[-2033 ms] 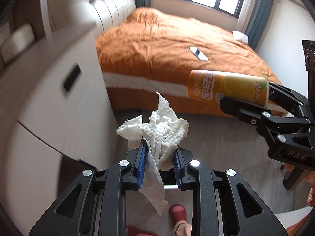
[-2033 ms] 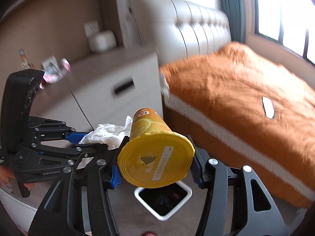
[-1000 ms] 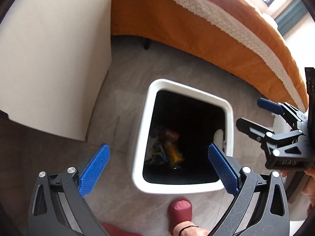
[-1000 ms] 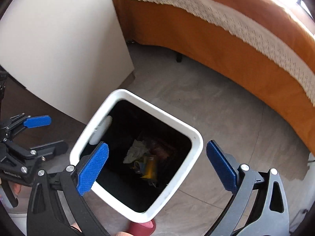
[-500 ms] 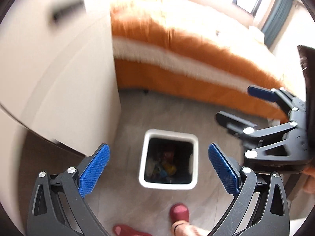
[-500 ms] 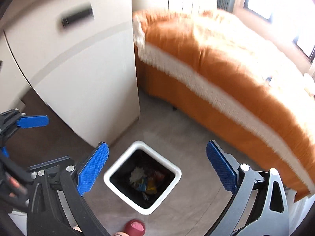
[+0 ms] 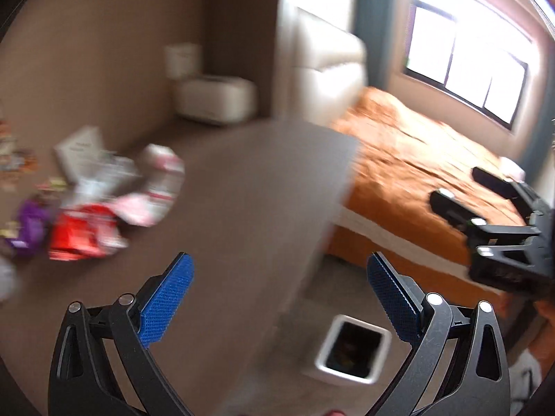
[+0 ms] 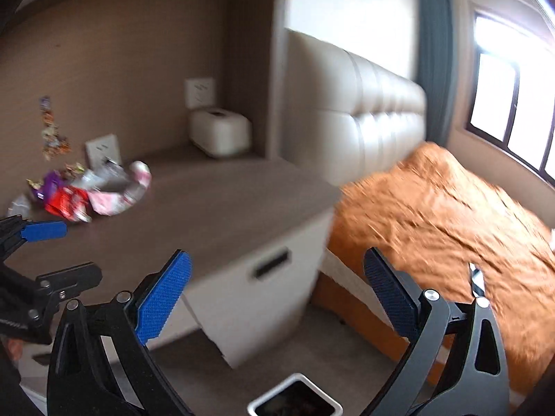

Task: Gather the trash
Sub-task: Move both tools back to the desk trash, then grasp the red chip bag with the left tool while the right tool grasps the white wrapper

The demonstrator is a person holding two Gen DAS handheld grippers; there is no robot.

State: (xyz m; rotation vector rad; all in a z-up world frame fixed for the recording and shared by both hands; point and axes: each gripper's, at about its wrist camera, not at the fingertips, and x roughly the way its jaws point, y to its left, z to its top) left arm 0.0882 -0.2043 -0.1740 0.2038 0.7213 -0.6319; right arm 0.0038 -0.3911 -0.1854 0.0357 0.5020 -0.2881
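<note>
A pile of wrappers lies on the brown cabinet top (image 7: 242,208): a red packet (image 7: 83,235), pink-white wrappers (image 7: 152,187) and a purple one (image 7: 29,225). The pile also shows in the right wrist view (image 8: 86,194). My left gripper (image 7: 279,298) is open and empty above the cabinet's front edge. My right gripper (image 8: 277,294) is open and empty; it shows at the right of the left wrist view (image 7: 485,208). The white trash bin (image 7: 350,350) stands on the floor below, also in the right wrist view (image 8: 295,402).
A white box (image 8: 220,131) sits at the back of the cabinet. The bed with an orange cover (image 8: 451,215) and padded headboard (image 8: 364,111) is to the right, with a phone-like object (image 8: 477,280) on it. Windows are beyond it. The view is motion-blurred.
Both grippers dropped the tissue and the orange can into the bin, then rose and swung from the bin up toward the cabinet top. Both are open and empty now.
</note>
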